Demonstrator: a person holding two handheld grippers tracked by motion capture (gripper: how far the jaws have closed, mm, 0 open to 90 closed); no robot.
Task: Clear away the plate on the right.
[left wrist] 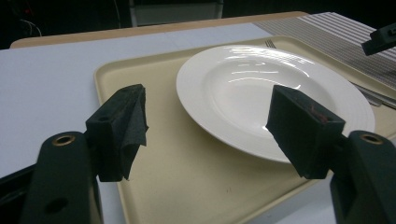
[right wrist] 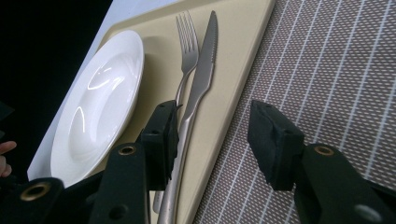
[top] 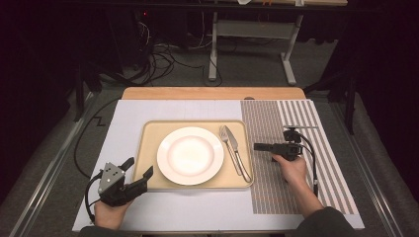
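A: Right gripper view: knife (right wrist: 200, 84) handle end hidden behind right gripper (right wrist: 212, 135), jaws wide, empty.
B: Fork (right wrist: 186, 42) beside it on tray (right wrist: 243, 42). Left gripper (left wrist: 208, 128) wide at white plate (left wrist: 261, 88).

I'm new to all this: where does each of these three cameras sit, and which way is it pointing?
High view: above the person's side, looking forward and down on the tray; both hands with the left gripper and right gripper show.
Left gripper view: rides the left gripper, facing the plate between open jaws.
Right gripper view: rides the right gripper, facing fork and knife at the tray's edge.
All three share the plate.
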